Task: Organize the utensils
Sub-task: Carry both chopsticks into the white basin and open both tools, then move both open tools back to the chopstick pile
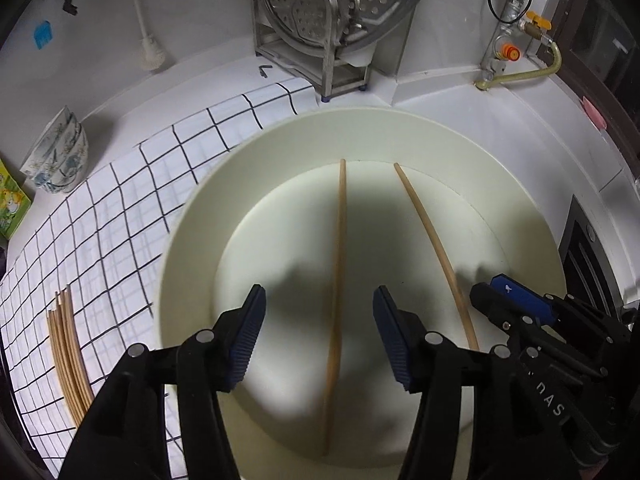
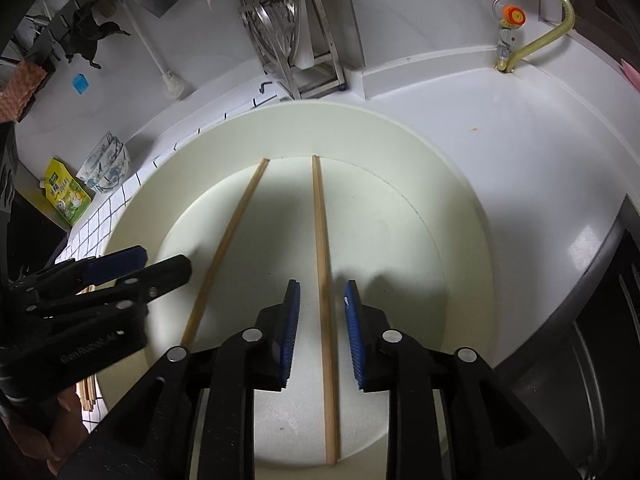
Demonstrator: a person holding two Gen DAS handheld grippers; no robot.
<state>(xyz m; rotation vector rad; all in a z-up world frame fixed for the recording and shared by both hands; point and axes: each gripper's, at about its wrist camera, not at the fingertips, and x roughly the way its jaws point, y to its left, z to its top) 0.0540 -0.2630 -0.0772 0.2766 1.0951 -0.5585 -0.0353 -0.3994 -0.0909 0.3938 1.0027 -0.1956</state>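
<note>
1. At the bench's left edge, my left wrist view shows a bundle of loose chopsticks lying on the checked mat. The right wrist view catches only a sliver of them, low beside my left claw.
2. Farther back on the left stand stacked patterned bowls. The right view also shows the green pouch next to them whole; the left view cuts it off at the frame edge.
3. The big cream basin sits mid-bench, overlapping the mat's right side, with two chopsticks lying inside it.
4. My left claw hangs over the basin's near left part, its jaws well apart. The left chopstick runs lengthwise through the gap, and neither pad touches it.
5. My right claw stands with a narrower gap. The right chopstick lies between its blue pads, which do not press on it.
6. Each view sees the other claw from the side: the left claw enters the right view's lower left, and the right claw appears at the left view's lower right, beside the right chopstick's near end.
7. At the bench's back edge stands a metal rack holding a perforated steamer plate.
8. At the far right corner, a gas valve with a yellowish hose meets the bench.
</note>
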